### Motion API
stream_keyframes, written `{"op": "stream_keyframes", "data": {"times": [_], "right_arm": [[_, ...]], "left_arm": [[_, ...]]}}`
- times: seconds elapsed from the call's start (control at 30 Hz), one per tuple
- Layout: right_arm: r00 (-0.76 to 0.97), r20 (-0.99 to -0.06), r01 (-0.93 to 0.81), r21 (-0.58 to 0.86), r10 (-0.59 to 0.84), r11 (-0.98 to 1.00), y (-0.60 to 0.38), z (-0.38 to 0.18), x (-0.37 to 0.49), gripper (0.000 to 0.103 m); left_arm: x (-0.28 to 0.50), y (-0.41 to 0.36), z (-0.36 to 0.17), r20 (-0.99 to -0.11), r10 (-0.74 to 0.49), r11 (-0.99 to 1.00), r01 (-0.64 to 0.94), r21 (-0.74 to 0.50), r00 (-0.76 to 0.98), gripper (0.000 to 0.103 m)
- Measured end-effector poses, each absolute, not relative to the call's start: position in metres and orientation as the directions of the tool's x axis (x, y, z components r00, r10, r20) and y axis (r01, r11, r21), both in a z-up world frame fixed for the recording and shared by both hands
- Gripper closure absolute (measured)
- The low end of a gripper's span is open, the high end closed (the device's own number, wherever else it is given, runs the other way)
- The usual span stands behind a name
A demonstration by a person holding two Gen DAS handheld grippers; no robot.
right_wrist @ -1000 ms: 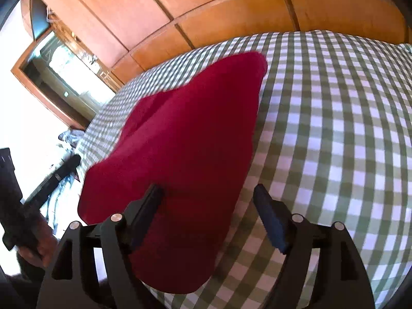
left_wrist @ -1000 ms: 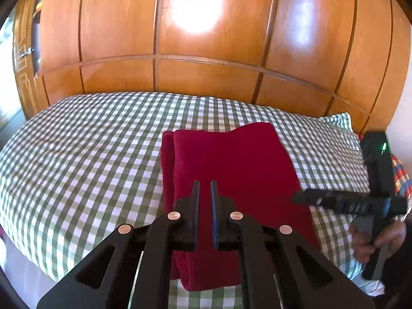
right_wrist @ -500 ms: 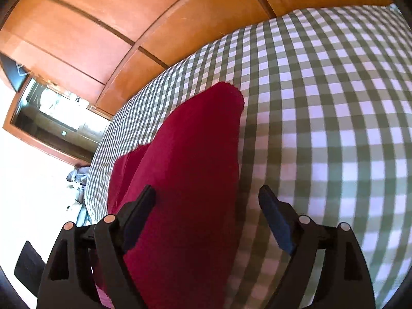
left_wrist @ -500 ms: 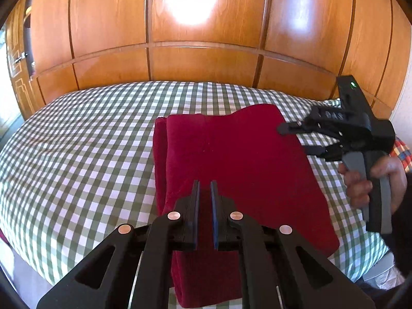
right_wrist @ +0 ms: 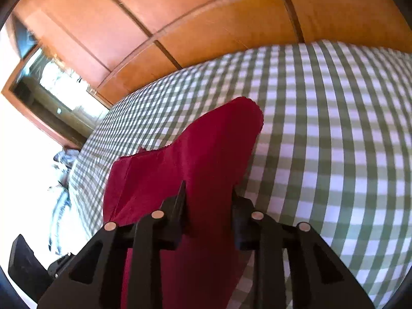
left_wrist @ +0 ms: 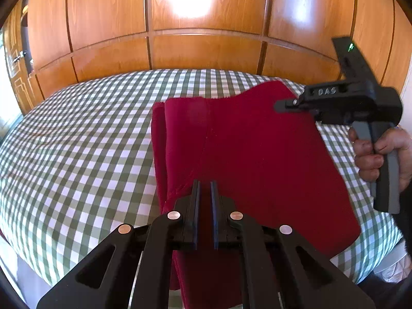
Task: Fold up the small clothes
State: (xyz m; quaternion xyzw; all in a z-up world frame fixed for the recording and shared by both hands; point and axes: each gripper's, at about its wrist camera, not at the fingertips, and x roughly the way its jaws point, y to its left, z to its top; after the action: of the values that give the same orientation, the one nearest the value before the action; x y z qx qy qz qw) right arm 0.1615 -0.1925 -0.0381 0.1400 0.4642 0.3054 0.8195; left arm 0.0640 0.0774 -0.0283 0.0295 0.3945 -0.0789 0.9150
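Two near views, shared red cloth (left_wrist: 257, 154)

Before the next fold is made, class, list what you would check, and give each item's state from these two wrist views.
1. Red cloth lies on the checked bed: ok.
2. Left gripper fingers nearly closed over the cloth's near part; real grip: cannot tell.
3. Right gripper fingers straddle the cloth's right edge, partly closed: cannot tell if gripping.
4. Cloth's far right corner flat: ok.
5. Left folded edge aligned: ok, a lower layer peeks out slightly.
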Motion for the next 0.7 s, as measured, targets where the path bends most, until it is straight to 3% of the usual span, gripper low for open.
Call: {"op": "stream_keyframes", "data": {"times": [0.13, 0.27, 0.37, 0.43, 0.5, 0.57, 0.6, 0.63, 0.7], "right_arm": [[0.379, -0.756, -0.356, 0.412, 0.533, 0.839, -0.173, -0.065, 0.165, 0.079], [0.388, -0.749, -0.347, 0.422, 0.538, 0.838, -0.164, -0.062, 0.163, 0.075], [0.391, -0.725, -0.337, 0.461, 0.568, 0.821, -0.175, -0.058, 0.162, 0.062], [0.396, -0.708, -0.321, 0.49, 0.585, 0.81, -0.182, -0.055, 0.157, 0.044], [0.382, -0.689, -0.322, 0.525, 0.616, 0.788, -0.192, -0.053, 0.15, 0.041], [0.357, -0.671, -0.316, 0.567, 0.649, 0.76, -0.2, -0.054, 0.142, 0.035], [0.344, -0.661, -0.315, 0.588, 0.667, 0.745, -0.204, -0.056, 0.141, 0.031], [0.323, -0.647, -0.311, 0.617, 0.691, 0.723, -0.208, -0.059, 0.136, 0.03], [0.291, -0.627, -0.3, 0.657, 0.722, 0.692, -0.212, -0.064, 0.129, 0.028]], "left_arm": [[0.065, 0.079, -0.041, -0.734, -0.125, 0.986, 0.166, -0.017, 0.668, 0.098], [0.065, 0.076, -0.038, -0.733, -0.116, 0.989, 0.149, -0.021, 0.67, 0.098], [0.062, 0.078, -0.029, -0.721, -0.13, 0.989, 0.144, -0.042, 0.68, 0.098], [0.059, 0.082, -0.023, -0.715, -0.136, 0.989, 0.139, -0.054, 0.686, 0.098], [0.054, 0.088, -0.014, -0.698, -0.149, 0.988, 0.135, -0.075, 0.7, 0.096], [0.051, 0.101, -0.004, -0.682, -0.166, 0.986, 0.114, -0.121, 0.713, 0.065], [0.05, 0.107, -0.002, -0.674, -0.165, 0.986, 0.097, -0.138, 0.72, 0.033], [0.05, 0.115, 0.001, -0.66, -0.163, 0.984, 0.075, -0.159, 0.734, 0.027], [0.055, 0.13, 0.001, -0.663, -0.18, 0.976, 0.045, -0.215, 0.727, 0.027]]}}
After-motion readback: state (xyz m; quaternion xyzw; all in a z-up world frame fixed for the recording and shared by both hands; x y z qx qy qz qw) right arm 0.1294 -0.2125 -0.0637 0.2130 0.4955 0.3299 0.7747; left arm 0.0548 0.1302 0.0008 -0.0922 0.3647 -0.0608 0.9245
